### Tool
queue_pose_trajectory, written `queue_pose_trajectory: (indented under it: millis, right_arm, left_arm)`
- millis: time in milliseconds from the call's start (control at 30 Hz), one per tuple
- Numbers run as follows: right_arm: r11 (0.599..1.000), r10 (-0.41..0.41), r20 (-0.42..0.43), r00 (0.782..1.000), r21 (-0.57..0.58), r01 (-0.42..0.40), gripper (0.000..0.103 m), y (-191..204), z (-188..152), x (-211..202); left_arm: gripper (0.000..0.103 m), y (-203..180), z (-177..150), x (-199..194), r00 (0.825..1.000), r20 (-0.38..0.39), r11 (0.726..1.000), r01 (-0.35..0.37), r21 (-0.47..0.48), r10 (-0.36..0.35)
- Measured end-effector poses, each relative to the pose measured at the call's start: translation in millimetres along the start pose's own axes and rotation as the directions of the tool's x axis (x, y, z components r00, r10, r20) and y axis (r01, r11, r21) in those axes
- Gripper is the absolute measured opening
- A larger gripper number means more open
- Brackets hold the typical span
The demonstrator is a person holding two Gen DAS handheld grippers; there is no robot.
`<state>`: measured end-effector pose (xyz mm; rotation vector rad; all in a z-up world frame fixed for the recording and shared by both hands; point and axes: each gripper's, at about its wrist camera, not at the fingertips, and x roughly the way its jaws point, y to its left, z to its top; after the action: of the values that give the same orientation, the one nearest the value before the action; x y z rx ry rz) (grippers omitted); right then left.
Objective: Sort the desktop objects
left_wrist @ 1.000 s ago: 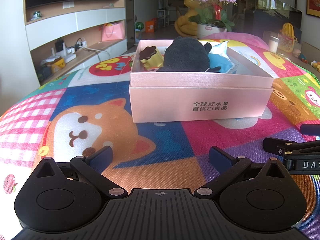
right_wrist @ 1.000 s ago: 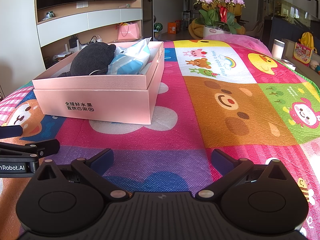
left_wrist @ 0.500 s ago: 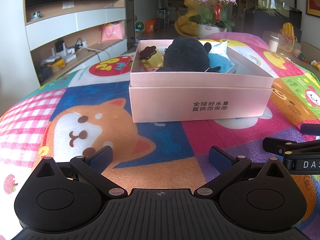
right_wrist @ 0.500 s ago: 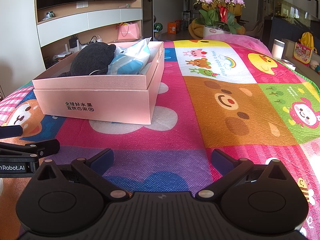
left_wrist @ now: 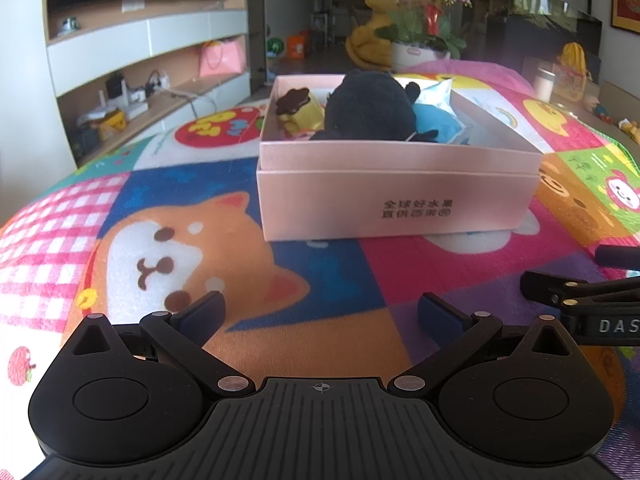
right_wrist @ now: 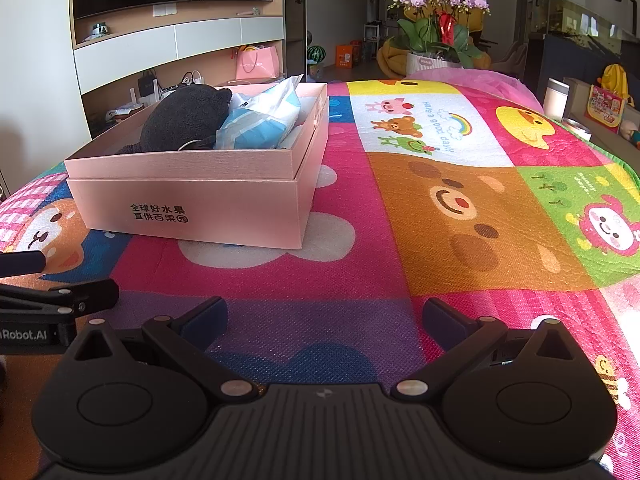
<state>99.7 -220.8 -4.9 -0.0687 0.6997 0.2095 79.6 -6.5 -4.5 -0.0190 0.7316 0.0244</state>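
Note:
A pink box (left_wrist: 396, 196) stands on the cartoon mat, ahead of both grippers; it also shows in the right wrist view (right_wrist: 192, 204). Inside it lie a black plush toy (left_wrist: 368, 110), a blue and white packet (left_wrist: 436, 120) and a yellow pudding toy with a brown top (left_wrist: 298, 110). The plush (right_wrist: 184, 118) and packet (right_wrist: 260, 122) show in the right wrist view too. My left gripper (left_wrist: 320, 314) is open and empty, low over the mat. My right gripper (right_wrist: 324, 316) is open and empty, just to its right.
The colourful mat (right_wrist: 460, 208) covers the table. A potted orchid (right_wrist: 436, 32) stands beyond its far end. A white cup (right_wrist: 557, 98) and toys sit at the far right. Shelving with a pink bag (left_wrist: 220, 58) is at the left.

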Motion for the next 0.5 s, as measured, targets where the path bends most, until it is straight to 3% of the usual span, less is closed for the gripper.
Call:
queue_pose_trajectory:
  millis: [500]
  right_arm:
    - [1.0, 0.001, 0.0, 1.0, 0.001, -0.001, 0.103, -1.0, 0.3, 0.2]
  left_arm:
    - [0.103, -1.8, -3.4, -1.9, 1.0, 0.011, 1.0, -0.009, -0.015, 0.009]
